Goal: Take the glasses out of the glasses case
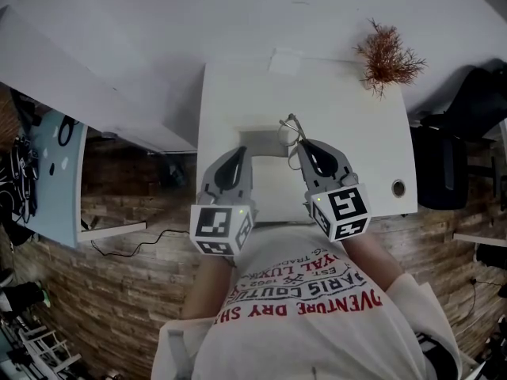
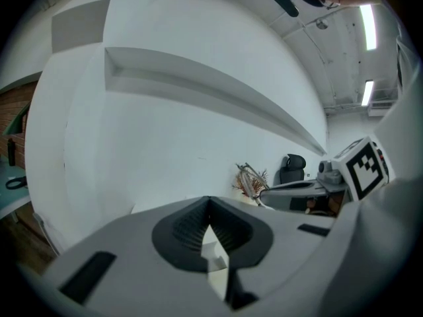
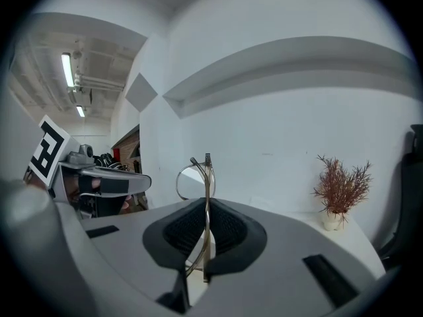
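R gripper [image 1: 303, 144] [image 3: 206, 210]: fingers clamped on temple of thin wire-frame glasses [image 1: 291, 126] [image 3: 197, 177], lenses sticking out past fingertips, at far right corner of glasses case [image 1: 265, 142]. L gripper [image 1: 238, 153] [image 2: 210, 203]: fingers together at tips, by case's left end; contact w/ case unclear. Case flat on white counter [image 1: 238, 93], betw. both grippers. Dried reddish plant [image 1: 386, 58] [image 3: 340, 190] at far right corner.

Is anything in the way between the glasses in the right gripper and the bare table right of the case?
Nothing visible. The right gripper holds the glasses by the case; the table on that side is bare, and the plant stands far back.
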A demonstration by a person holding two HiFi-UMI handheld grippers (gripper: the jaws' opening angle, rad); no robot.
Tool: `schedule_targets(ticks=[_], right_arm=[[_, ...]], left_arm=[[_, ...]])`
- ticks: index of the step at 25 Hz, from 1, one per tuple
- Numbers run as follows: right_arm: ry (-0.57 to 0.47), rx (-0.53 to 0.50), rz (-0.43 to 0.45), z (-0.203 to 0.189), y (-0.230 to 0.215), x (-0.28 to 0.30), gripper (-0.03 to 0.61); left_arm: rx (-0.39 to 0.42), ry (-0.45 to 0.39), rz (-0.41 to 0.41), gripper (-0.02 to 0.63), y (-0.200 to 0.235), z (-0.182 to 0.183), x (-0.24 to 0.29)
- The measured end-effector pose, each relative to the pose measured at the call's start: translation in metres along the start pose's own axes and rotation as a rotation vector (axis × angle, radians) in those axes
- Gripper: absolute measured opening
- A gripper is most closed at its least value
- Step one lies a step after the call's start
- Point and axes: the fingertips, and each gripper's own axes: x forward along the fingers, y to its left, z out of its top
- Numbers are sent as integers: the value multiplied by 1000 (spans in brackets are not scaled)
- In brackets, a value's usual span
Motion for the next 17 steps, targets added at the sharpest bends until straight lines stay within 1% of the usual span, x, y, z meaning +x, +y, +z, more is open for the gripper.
schedule_targets(ticks=[17], right_arm=[[12, 1, 15, -3, -13, 16, 24]], left_arm=[[5, 24, 12, -3, 5, -1, 19]])
